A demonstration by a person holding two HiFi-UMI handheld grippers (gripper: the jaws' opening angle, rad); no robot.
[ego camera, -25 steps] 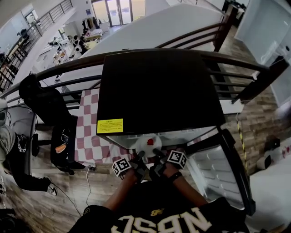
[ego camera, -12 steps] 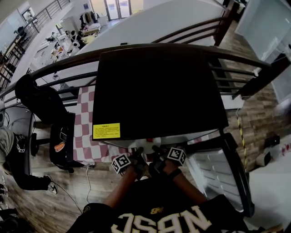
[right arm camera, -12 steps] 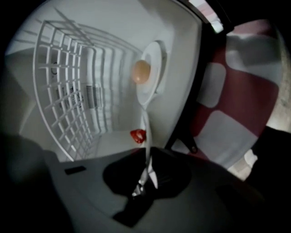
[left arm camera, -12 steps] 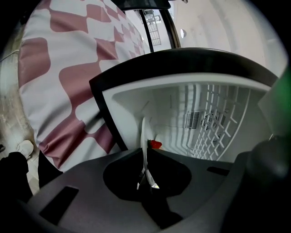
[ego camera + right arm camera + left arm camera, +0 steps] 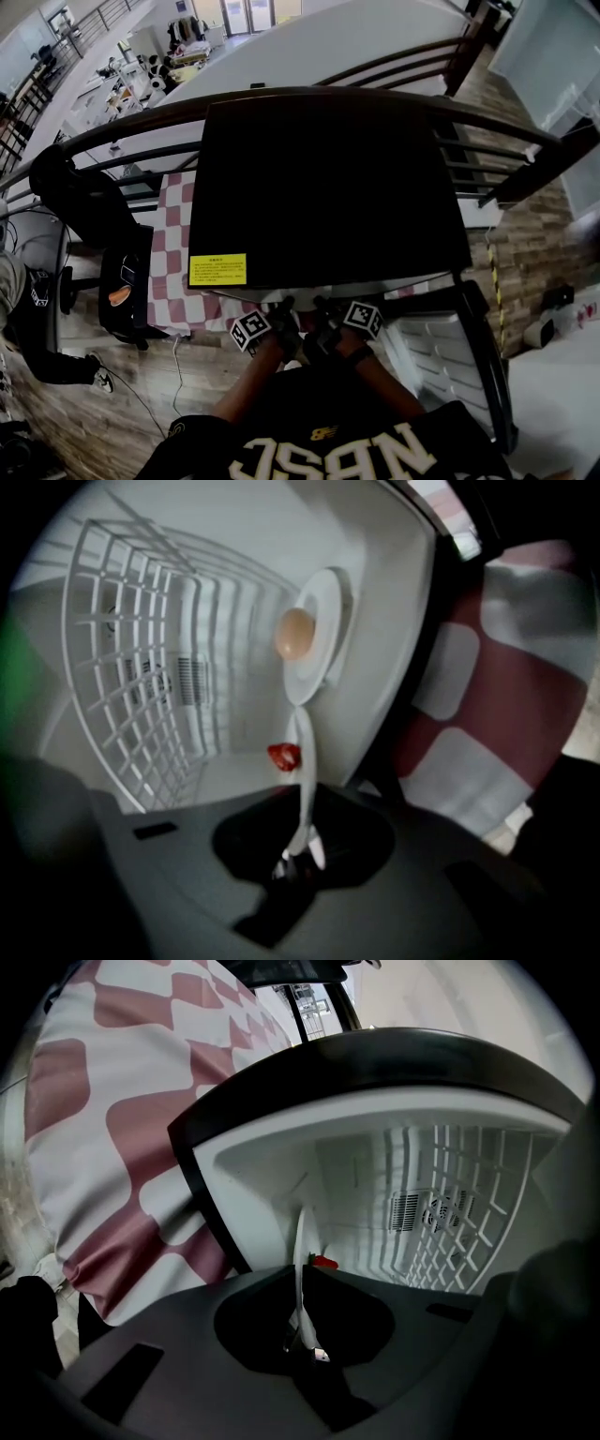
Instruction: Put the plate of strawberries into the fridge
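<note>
Carrying the plate (image 5: 300, 1241) through the mouth of the fridge (image 5: 328, 187): we judge this to be the insertion step, under way but not finished. The left hand-held gripper (image 5: 302, 1279) is clenched on one side of the plate's rim and the right hand-held gripper (image 5: 305, 794) on the other side, each seeing the rim edge-on between its jaws. One strawberry (image 5: 284, 755) shows on the plate just past the jaws; we cannot tell whether more lie behind it. Both gripper views look into the white interior, with the wire shelf (image 5: 469, 1194) deeper in. We cannot tell whether the plate already rests on anything inside. The fridge door (image 5: 450, 366) stands open at the right, and the checked cloth (image 5: 173, 253) shows to the left of the fridge. The next move, as we judge it, calls for both hands to advance together and keep the plate level so that the fruit does not roll. The plate must then be lowered onto a surface inside before either grip is let go. Against the head view of a second ago, the plate and its red fruit no longer show in front of the opening. They are now hidden under the fridge's black top edge, and both marker cubes sit closer to the fridge.
</note>
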